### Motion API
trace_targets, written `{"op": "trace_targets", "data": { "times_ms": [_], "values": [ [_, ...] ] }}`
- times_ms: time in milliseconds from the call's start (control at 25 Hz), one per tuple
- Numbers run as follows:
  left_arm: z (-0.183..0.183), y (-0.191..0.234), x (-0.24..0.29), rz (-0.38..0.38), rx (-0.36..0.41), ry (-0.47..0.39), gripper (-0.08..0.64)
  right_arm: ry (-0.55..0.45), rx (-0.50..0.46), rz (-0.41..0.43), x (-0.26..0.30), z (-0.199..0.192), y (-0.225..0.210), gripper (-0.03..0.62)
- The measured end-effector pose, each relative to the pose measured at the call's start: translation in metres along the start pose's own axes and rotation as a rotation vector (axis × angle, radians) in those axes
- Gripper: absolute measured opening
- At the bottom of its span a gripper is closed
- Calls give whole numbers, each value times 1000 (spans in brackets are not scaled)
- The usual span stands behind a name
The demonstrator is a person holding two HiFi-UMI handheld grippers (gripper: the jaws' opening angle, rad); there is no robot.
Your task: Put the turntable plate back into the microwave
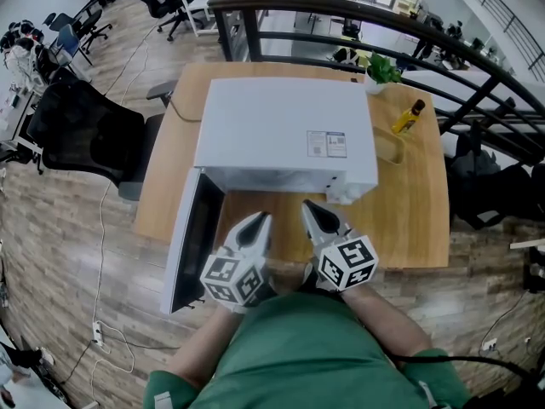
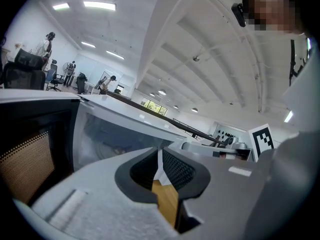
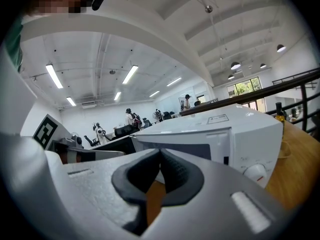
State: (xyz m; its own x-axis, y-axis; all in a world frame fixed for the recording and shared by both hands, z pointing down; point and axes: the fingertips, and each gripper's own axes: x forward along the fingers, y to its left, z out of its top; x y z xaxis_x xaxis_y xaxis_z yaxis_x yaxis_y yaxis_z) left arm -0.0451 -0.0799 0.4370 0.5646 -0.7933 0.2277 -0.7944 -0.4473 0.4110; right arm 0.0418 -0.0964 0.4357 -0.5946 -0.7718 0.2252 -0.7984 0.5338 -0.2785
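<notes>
Head view, one microwave (image 1: 285,130), two tools (image 1: 261,220) (image 1: 312,206)

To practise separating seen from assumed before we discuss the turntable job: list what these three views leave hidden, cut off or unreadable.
- Turntable plate: not made out anywhere. Head view, the microwave top covers the cavity; left gripper view, the left gripper blocks the cavity floor.
- Label on the microwave's top: head view, print too small.
- Bottle: head view, contents too small to tell.
- Below the dial: right gripper view, the right gripper covers it.
</notes>
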Motion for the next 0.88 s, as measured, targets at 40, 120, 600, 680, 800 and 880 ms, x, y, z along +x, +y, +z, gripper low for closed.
{"op": "trace_targets", "data": {
  "times_ms": [40,120,600,680,800,880],
  "values": [
    [-1,0,0,1,-2,1,38,1,-2,2,0,0,0,3],
    [-2,0,1,2,-4,3,38,2,-4,2,0,-1,0,3],
    [-11,6,9,5,-12,25,38,17,8,-11,3,-10,-8,3],
    [-12,6,10,6,-15,29,38,19,5,-12,3,-11,-9,3],
    [-13,6,13,4,-21,34,38,21,-2,-13,4,-11,-11,3],
    [-14,7,15,4,-21,37,38,22,-3,-13,5,-11,-12,3]
  ]
}}
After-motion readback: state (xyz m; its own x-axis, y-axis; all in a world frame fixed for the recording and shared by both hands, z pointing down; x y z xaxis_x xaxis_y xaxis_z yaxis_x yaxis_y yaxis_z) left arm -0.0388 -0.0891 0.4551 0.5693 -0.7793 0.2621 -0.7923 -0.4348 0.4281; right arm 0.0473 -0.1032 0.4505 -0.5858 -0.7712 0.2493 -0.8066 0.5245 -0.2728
